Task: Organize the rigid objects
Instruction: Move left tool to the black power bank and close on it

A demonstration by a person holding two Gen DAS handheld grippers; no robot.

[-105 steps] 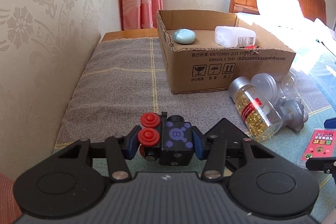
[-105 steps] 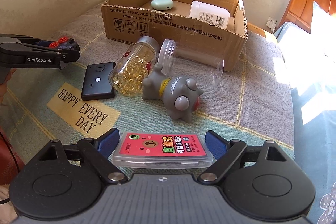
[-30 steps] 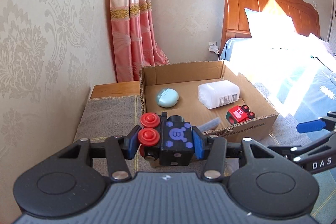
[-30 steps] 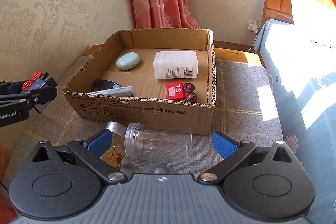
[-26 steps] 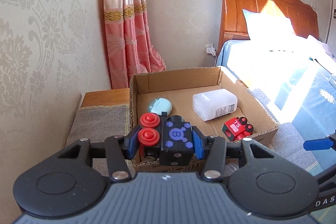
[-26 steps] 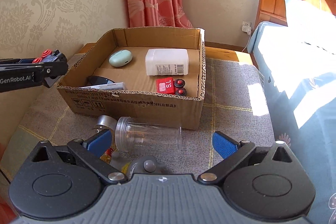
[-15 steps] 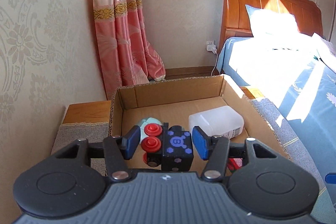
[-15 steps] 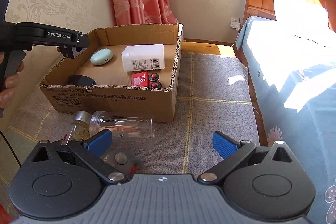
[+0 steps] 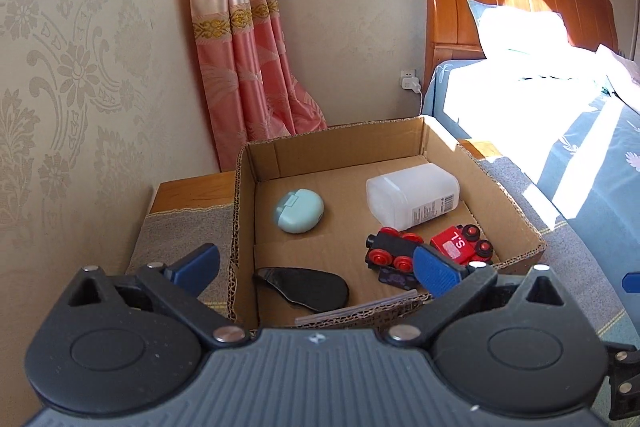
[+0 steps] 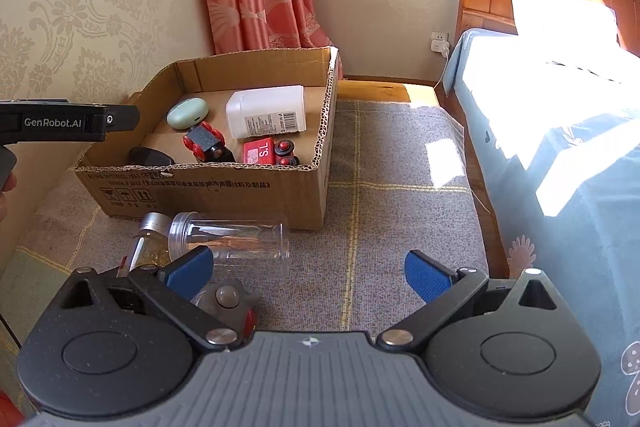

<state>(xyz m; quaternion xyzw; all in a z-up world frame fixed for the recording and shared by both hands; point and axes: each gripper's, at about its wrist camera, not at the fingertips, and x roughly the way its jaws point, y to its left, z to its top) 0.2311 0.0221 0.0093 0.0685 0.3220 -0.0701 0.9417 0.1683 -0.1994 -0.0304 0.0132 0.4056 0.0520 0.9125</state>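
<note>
Cardboard box (image 10: 208,187) holds black toy train (image 9: 390,253), red train car (image 9: 460,247), white bottle (image 9: 412,195), mint case (image 9: 298,211), and a black flat item (image 9: 304,287), possibly a mouse. Left gripper (image 9: 316,265) is spread wide above the box, empty. Right gripper (image 10: 308,273) is wide, empty. Clear jar (image 10: 230,239) lies against the box's front.

Sharp fisheye frames, bedside sun glare
</note>
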